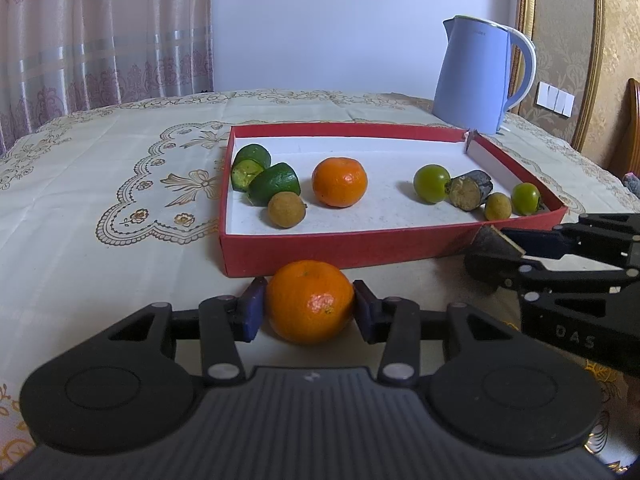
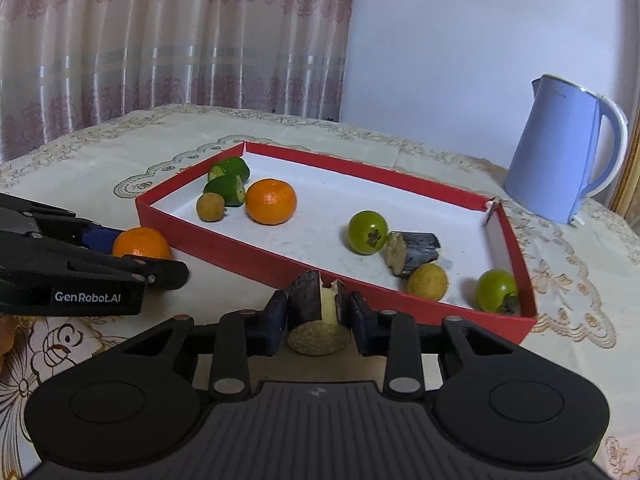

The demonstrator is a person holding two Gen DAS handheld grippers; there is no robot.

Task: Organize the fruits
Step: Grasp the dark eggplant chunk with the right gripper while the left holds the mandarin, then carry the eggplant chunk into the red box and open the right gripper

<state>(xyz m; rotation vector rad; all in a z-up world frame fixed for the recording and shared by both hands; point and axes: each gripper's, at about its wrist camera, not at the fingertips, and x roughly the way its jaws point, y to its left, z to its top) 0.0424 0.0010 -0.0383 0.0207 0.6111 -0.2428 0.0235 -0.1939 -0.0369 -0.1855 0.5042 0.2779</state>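
My left gripper [image 1: 310, 308] is shut on an orange mandarin [image 1: 308, 300] that rests on the tablecloth just in front of the red tray [image 1: 320, 249]. From the right wrist view, the same mandarin [image 2: 140, 242] sits at the tray's left. My right gripper [image 2: 318, 316] is shut on a dark-skinned cane piece [image 2: 306, 296] with a pale cut end, close to the tray's near wall [image 2: 280, 266]. Inside the tray lie another mandarin [image 1: 339, 182], two green cut pieces [image 1: 276, 184], two brown longans [image 1: 285, 210], two green round fruits [image 1: 431, 183] and a second cane piece [image 1: 470, 190].
A pale blue kettle [image 1: 476, 76] stands behind the tray's far right corner. A patterned cream tablecloth [image 1: 120, 184] covers the table, with curtains behind on the left. A torn white flap [image 1: 472, 140] sticks up at the tray's far right corner.
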